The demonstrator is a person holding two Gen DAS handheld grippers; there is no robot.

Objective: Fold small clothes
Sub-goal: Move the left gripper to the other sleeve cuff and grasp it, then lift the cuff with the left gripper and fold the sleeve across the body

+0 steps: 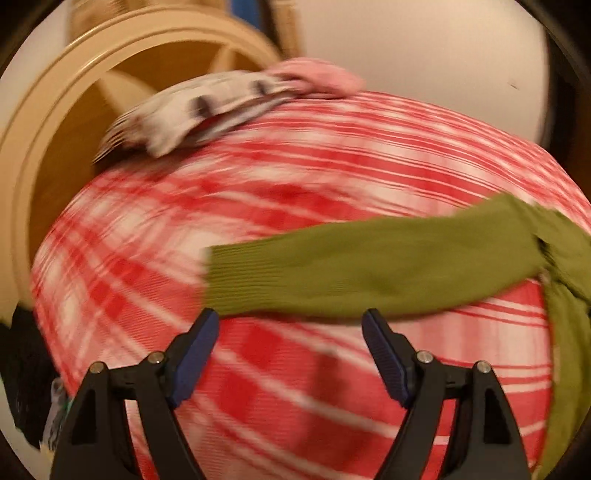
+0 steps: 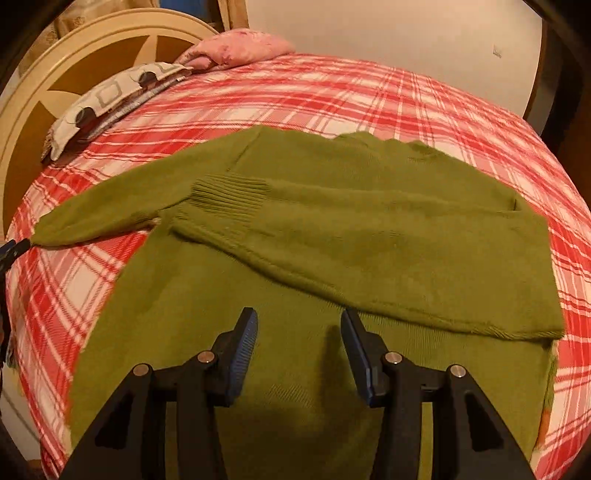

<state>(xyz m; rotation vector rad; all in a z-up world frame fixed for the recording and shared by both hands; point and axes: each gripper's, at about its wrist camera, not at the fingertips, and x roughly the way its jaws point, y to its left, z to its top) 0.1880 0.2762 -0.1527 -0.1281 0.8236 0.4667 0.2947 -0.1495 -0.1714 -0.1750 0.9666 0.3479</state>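
A small olive-green sweater [image 2: 332, 236] lies flat on a red-and-white plaid bed [image 2: 332, 92]. Its right sleeve is folded across the chest, ribbed cuff [image 2: 231, 197] toward the left. Its left sleeve [image 2: 96, 218] stretches out to the left and also shows in the blurred left wrist view [image 1: 369, 273]. My left gripper [image 1: 290, 321] is open, its fingertips at the near edge of that sleeve by the cuff; its tip shows at the sleeve end in the right wrist view [image 2: 14, 249]. My right gripper [image 2: 299, 321] is open and empty over the sweater's lower body.
A patterned folded cloth [image 2: 107, 99] and a pink pillow [image 2: 240, 48] lie at the head of the bed, against a cream and tan headboard [image 2: 48, 74]. A white wall [image 2: 388, 29] stands behind. Dark items [image 1: 22, 369] sit off the bed's left edge.
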